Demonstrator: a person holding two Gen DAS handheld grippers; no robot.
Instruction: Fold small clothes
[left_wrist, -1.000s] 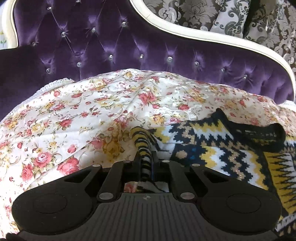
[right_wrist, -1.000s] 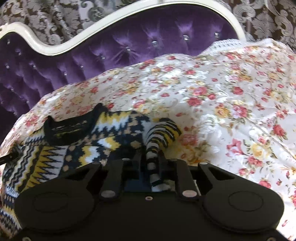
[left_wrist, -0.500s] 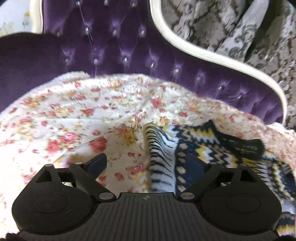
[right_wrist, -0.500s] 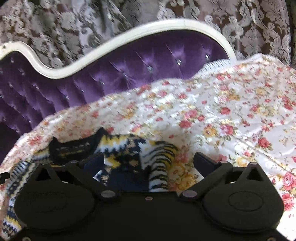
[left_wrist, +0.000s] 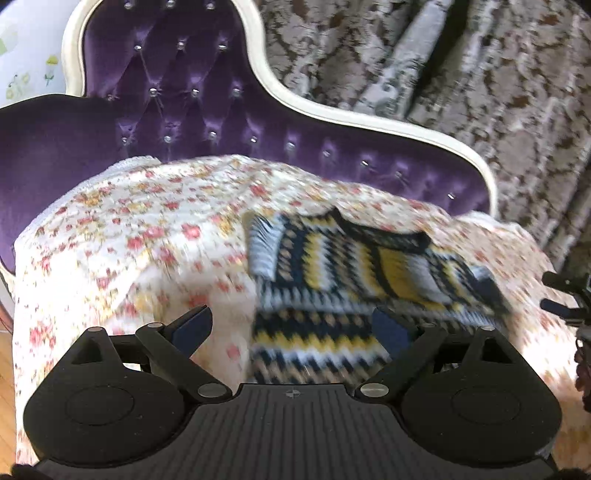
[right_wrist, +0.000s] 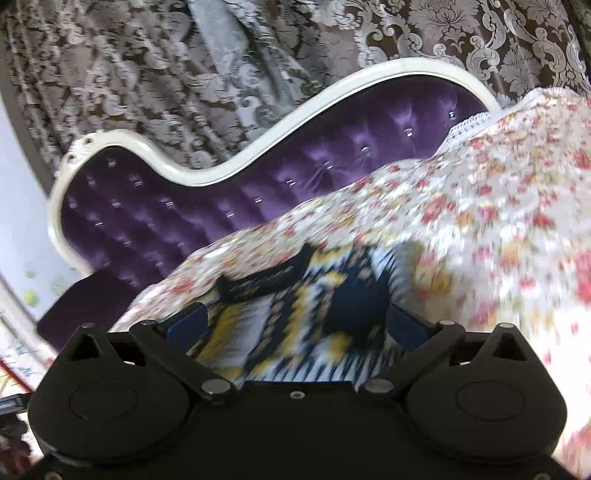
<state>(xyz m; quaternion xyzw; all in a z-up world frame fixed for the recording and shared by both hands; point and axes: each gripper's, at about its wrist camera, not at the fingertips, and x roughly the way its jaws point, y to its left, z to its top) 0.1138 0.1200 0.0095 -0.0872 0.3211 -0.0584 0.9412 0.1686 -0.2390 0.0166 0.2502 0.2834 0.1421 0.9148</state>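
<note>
Both my left tongs (left_wrist: 291, 328) and right tongs (right_wrist: 295, 325) gape released above the patterned sweater (left_wrist: 354, 266) on the floral bedspread (left_wrist: 147, 229).

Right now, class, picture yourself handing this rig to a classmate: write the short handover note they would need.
Left gripper: open, holding nothing, above the near left part of the sweater.
Right gripper: open, holding nothing, above the sweater's near right part.
Sweater: a patterned knit in yellow, navy and white, lying on the floral cover over the purple tufted sofa, dark collar toward the sofa back.
Done: both striped sleeves look turned in over the body; motion blur leaves this unsure.
Left: probably fold the body in half, hem to collar, then tidy it.
</note>
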